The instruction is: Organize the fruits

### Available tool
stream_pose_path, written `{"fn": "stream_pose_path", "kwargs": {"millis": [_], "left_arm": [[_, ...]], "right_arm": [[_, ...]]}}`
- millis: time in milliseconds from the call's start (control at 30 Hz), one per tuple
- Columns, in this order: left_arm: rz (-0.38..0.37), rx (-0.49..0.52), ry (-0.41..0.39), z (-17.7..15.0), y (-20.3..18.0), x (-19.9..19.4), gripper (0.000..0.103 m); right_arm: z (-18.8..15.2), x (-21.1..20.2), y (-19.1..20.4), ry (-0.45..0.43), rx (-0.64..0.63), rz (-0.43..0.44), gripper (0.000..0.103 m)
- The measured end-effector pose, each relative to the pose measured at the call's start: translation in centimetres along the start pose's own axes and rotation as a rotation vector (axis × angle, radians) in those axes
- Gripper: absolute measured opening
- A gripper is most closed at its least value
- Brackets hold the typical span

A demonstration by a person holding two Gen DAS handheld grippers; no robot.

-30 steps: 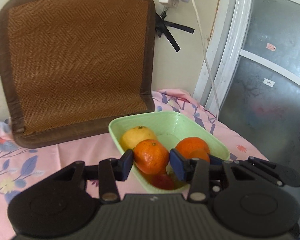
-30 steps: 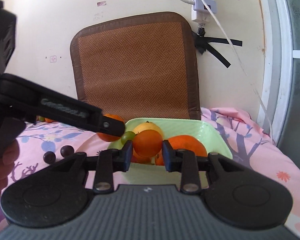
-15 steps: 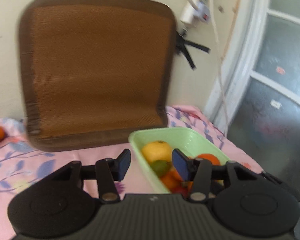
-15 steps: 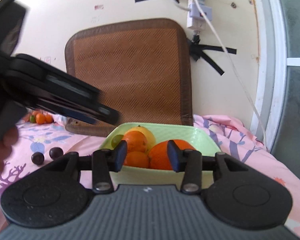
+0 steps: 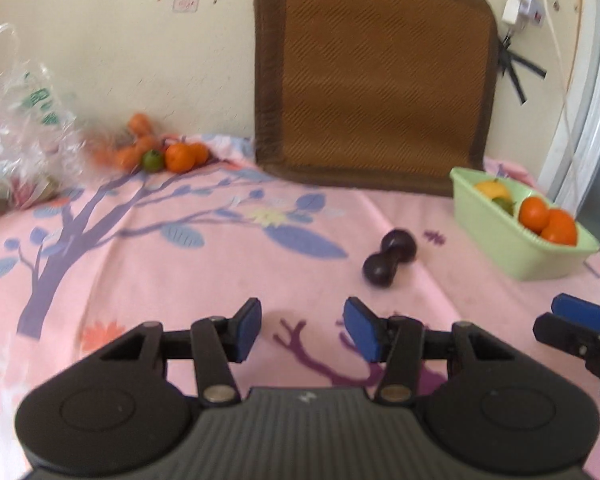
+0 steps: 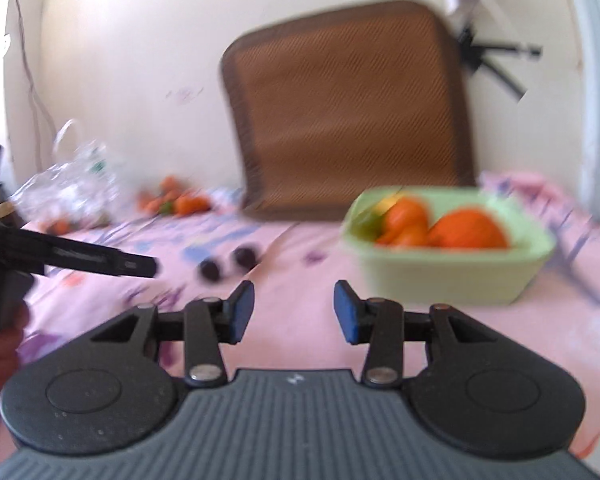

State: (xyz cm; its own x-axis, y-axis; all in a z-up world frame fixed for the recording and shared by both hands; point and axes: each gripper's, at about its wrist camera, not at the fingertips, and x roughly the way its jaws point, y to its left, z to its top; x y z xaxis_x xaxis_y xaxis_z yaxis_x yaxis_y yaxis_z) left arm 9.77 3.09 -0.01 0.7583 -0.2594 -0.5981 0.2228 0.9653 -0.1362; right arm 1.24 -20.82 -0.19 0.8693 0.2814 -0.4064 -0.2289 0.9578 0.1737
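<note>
Bright daylight, fisheye warp, motion blur

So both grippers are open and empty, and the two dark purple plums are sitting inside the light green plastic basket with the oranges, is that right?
Not quite. The two dark purple plums lie on the pink floral tablecloth, left of the light green plastic basket, not inside it; the left wrist view shows this clearly. The rest holds: the basket contains the oranges, and the left gripper and right gripper are both open and empty.
</note>
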Motion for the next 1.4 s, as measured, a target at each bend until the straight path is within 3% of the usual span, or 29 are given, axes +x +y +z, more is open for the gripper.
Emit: {"fn": "stream_pose_path", "kwargs": {"millis": [67, 333, 1000, 1400], "left_arm": [[0.024, 0.008, -0.032, -0.1, -0.1, -0.4, 0.049], [0.057, 0.005, -0.034, -0.5, -0.1, -0.4, 0.049], [0.067, 0.032, -0.062, -0.7, -0.6, -1.0, 0.049], [0.066, 0.034, -0.069, -0.7, -0.7, -1.1, 0.055]], "right_arm": [[-0.3, 0.1, 0.8, 0.029, 0.001, 0.004, 0.046], [-0.8, 0.7, 1.1, 0.082, 0.037, -0.025, 0.046], [-0.8, 0.3, 1.0, 0.056, 0.056, -0.073, 0.047], [-0.8, -0.3, 0.7, 0.025, 0.077, -0.082, 0.047]]}}
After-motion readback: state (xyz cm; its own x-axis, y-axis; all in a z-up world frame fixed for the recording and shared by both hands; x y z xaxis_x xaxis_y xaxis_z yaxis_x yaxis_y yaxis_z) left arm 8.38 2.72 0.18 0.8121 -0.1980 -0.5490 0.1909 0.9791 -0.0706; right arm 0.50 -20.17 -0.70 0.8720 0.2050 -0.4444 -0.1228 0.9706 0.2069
